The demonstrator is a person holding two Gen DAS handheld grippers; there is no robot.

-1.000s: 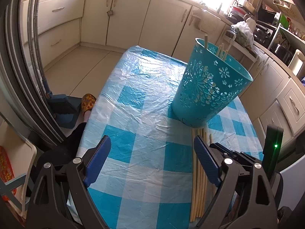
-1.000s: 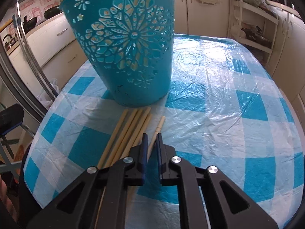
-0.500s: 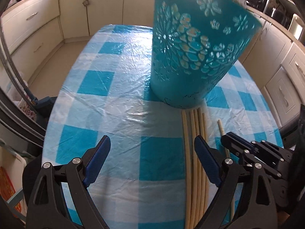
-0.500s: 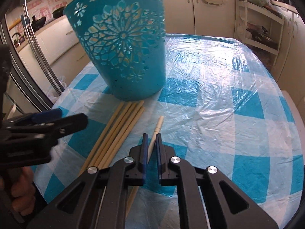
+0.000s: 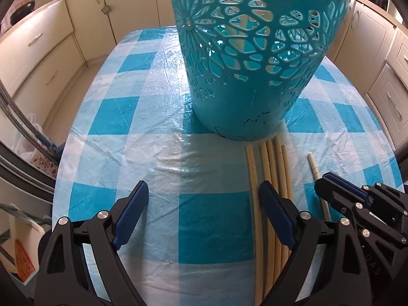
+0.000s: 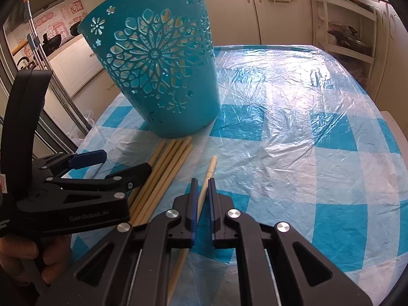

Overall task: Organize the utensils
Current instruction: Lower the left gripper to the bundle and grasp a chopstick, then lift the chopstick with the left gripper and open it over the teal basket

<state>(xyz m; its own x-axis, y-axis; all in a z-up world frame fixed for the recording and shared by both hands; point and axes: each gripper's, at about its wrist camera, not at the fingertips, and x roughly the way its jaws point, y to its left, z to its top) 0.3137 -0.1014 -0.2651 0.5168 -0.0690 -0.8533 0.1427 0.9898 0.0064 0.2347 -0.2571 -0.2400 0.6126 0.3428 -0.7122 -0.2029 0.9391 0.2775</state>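
Right wrist view: right gripper (image 6: 201, 186) is clamped on a single pale stick (image 6: 207, 178) lying apart from the bundle. Left wrist view: left gripper (image 5: 204, 199) is wide, jaws closing slightly, nothing btwn them but cloth; its right finger sits over the bundle of sticks (image 5: 274, 168), which lies on the checked tablecloth (image 5: 142, 117) w/ tips just short of the teal basket (image 5: 252, 58). Risks, as judged: thin stick may pivot or slip in the pads when lifted; left jaws may scatter the bundle or pinch the plastic cloth; light basket may tip if struck. Count: 1 basket, 5 bundled sticks, 1 separate, 2 grippers.
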